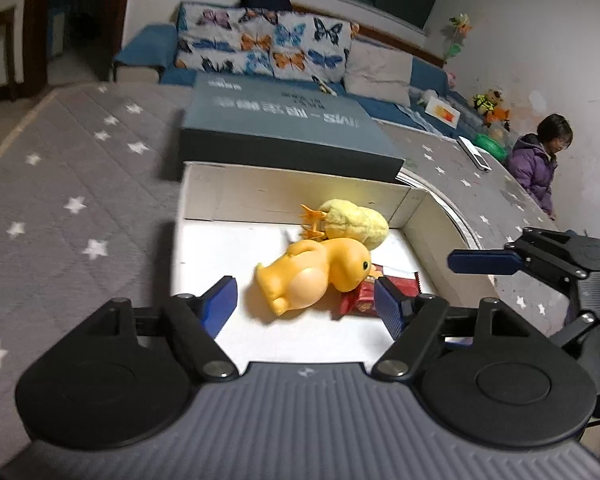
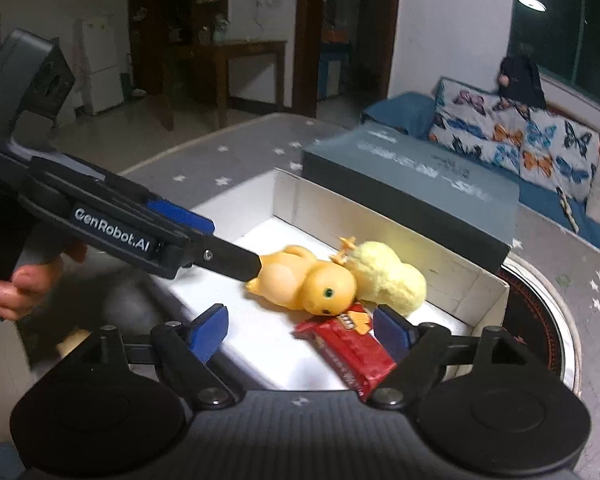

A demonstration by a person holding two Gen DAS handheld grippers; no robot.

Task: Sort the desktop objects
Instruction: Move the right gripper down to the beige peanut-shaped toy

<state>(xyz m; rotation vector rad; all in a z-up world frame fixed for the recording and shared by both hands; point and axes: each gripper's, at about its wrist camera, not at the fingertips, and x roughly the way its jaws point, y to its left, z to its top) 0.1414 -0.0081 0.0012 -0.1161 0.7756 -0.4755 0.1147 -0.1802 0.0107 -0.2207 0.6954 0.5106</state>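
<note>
1. nearest the lens, the left tool (image 1: 306, 306) stands with its blue pads spread and nothing between them; the right tool (image 2: 300, 330) is likewise spread and empty, hanging over the box's near edge.
2. both hover above a shallow white cardboard box (image 1: 260, 192) on the star-patterned grey table (image 1: 60, 184); its dark grey lid (image 1: 284, 128) leans across the far wall.
3. inside lie three things: an orange rubber duck toy (image 1: 312, 272) on its side, a fluffy yellow chick plush (image 1: 356, 220) touching it behind, and a red snack packet (image 2: 348, 350) partly under the duck's head.
4. the duck looks light, smooth and squashy, so it may slip; its body behind the head seems the best hold.
5. the plush is soft and forgiving anywhere.
6. the packet is thin and crinkly; pinch an edge.
</note>
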